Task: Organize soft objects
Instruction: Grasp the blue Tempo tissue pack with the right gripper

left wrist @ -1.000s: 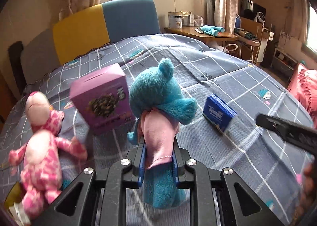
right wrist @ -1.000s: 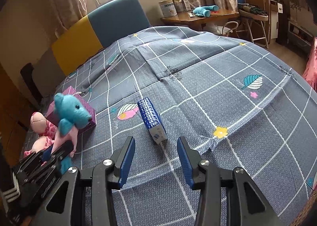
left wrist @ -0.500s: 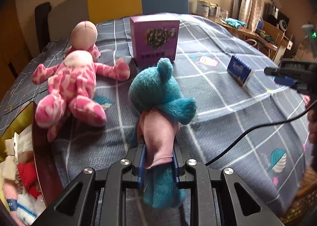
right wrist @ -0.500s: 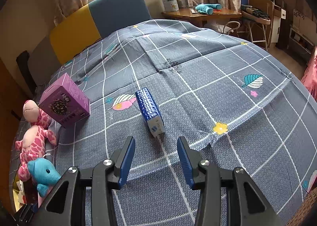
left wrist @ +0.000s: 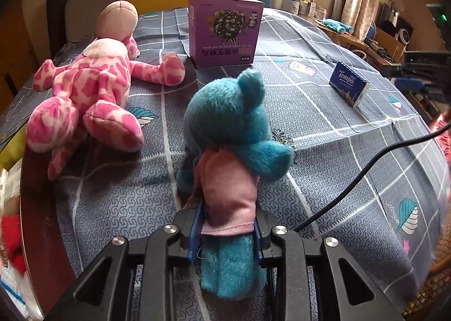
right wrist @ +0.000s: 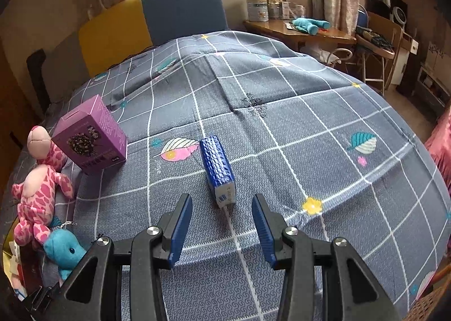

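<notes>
**Release of the blue plush toy beside the pink one, at the bed's edge.**
The left claw (left wrist: 227, 233) is opening, its pads just easing off the waist of the blue plush toy (left wrist: 234, 135), which sits upright on the bed (left wrist: 324, 129) near the pink plush toy (left wrist: 84, 95). The right claw (right wrist: 222, 232) stands apart and empty, above the tissue pack (right wrist: 218, 171). The step in hand appears to be setting down; next, the left claw should part fully and draw back without toppling the toy.

Fuzzy plush teal toy (left wrist: 225, 112), matt cloth bedsheet (left wrist: 324, 135), glossy cardboard purple box (left wrist: 225, 30)
</notes>
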A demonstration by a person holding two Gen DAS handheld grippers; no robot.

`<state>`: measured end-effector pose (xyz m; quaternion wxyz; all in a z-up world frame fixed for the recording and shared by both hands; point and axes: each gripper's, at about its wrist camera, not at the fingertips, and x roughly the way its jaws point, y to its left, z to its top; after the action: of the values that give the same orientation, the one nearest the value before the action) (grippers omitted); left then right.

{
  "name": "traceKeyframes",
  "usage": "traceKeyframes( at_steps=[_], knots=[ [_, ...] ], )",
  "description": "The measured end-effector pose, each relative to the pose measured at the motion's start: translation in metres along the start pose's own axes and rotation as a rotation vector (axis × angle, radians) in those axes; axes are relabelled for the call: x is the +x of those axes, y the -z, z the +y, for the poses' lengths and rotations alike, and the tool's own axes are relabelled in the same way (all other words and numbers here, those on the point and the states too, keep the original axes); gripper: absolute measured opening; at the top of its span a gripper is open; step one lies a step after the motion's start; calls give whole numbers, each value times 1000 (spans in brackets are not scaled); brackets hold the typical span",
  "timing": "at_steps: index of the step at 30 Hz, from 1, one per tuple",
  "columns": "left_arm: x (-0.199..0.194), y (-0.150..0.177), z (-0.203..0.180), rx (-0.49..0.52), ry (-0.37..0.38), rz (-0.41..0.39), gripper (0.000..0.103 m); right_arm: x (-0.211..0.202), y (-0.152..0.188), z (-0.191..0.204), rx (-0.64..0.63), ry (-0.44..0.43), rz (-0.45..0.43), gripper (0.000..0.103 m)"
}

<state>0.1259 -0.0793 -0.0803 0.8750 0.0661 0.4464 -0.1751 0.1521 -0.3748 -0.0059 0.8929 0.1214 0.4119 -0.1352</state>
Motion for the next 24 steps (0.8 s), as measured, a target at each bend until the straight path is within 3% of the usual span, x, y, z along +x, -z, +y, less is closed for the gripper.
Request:
traceKeyframes(
  at_steps=[4, 9, 19, 20, 21, 24],
  knots=[
    [0, 0, -1, -7, -8, -6, 30, 19, -15, 11, -139, 30, 53, 53],
    [0, 2, -1, -9, -9, -14, 30, 46, -27, 14, -212, 68, 115, 63],
    [0, 2, 0, -12, -2, -16, 30, 102, -31, 25, -266, 159, 211, 63],
    [0, 2, 0, -11, -2, -17, 30, 106, -29, 23, -257, 143, 215, 47],
    [0, 2, 1, -11, -1, -18, 30, 107, -27, 23, -249, 119, 215, 25],
    [0, 2, 0, -10, -2, -19, 30, 96, -22, 23, -231, 125, 178, 24]
  ],
)
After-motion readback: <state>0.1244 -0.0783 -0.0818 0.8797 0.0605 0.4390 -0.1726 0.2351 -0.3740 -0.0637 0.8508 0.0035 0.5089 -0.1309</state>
